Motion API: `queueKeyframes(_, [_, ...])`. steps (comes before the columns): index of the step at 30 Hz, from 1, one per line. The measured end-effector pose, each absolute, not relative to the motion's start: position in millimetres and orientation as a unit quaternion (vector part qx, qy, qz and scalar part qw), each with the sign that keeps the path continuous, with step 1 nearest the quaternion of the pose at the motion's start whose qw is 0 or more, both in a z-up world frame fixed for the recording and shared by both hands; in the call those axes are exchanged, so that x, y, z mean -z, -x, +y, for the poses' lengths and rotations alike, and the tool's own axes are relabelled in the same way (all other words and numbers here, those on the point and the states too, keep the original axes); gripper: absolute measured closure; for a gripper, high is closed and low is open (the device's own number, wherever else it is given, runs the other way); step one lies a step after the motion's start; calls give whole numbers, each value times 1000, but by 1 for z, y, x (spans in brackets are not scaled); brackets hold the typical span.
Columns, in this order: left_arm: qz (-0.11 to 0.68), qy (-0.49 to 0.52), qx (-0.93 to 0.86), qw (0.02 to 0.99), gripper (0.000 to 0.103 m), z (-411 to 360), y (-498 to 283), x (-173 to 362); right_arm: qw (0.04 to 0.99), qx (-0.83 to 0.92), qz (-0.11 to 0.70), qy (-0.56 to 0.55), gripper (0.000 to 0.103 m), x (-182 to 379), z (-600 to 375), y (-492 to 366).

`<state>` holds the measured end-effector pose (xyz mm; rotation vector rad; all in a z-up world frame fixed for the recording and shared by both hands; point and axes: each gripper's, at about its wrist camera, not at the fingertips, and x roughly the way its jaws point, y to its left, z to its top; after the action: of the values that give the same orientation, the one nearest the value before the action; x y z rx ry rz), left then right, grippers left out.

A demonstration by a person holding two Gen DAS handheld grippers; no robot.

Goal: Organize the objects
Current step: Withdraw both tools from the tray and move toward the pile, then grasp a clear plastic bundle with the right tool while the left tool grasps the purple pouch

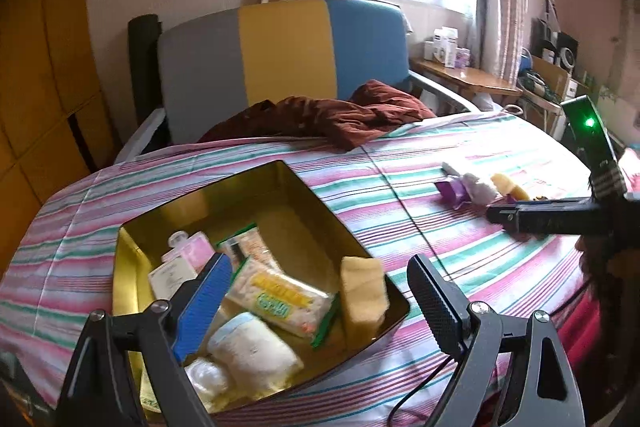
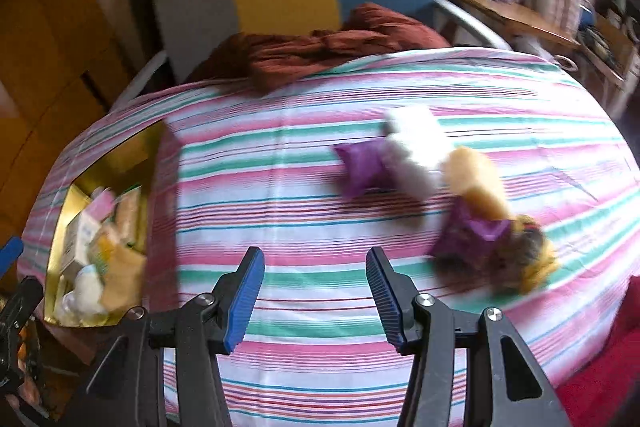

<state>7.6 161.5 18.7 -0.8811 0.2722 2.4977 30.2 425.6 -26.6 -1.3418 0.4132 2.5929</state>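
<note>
A gold tin box (image 1: pixel 280 183) lies on the striped bedsheet and holds a yellow sponge (image 1: pixel 364 295), a snack packet (image 1: pixel 276 297), a pink bottle (image 1: pixel 188 247) and white rolls (image 1: pixel 248 347). My left gripper (image 1: pixel 320 291) is open and empty just above the box. My right gripper (image 2: pixel 316 287) is open and empty over the sheet, also seen from the left wrist (image 1: pixel 504 217). Ahead of it to the right lie a purple pouch (image 2: pixel 362 169), a white fluffy item (image 2: pixel 416 151), a yellow sponge (image 2: pixel 476 183) and a purple packet (image 2: pixel 472 233). The box shows at the left (image 2: pixel 116 159).
A crumpled maroon cloth (image 1: pixel 332 115) lies at the far edge of the bed, in front of a grey, yellow and blue headboard (image 1: pixel 284 47). A wooden side table (image 1: pixel 464 75) with small boxes stands at the back right. The bed edge is close on the left.
</note>
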Motion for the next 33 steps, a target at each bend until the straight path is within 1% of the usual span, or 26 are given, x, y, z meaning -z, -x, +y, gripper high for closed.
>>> queueKeyframes(6, [112, 325, -901, 263, 13, 184, -9, -16, 151, -866, 150, 452, 50, 23, 475, -51])
queueKeyframes(10, [121, 324, -896, 277, 13, 200, -10, -16, 172, -857, 175, 453, 50, 25, 505, -59])
queueKeyframes(12, [127, 324, -894, 283, 13, 207, -10, -16, 172, -856, 180, 452, 50, 26, 513, -58])
queueKeyframes(17, [136, 327, -887, 295, 13, 223, -7, -14, 157, -862, 162, 454, 50, 26, 513, -44])
queueKeyframes(21, [127, 341, -880, 305, 13, 232, -1, -12, 120, -875, 106, 457, 50, 24, 500, -20])
queueKeyframes(24, [127, 342, -879, 307, 13, 238, 1, -13, 97, -880, 50, 462, 50, 26, 488, 4])
queueKeyframes(28, [125, 349, -876, 308, 13, 244, 6, -13, 79, -866, -20, 494, 51, 46, 475, 38])
queueKeyframes(33, [125, 357, -872, 310, 13, 253, 13, -12, 77, -839, -50, 536, 53, 80, 482, 64])
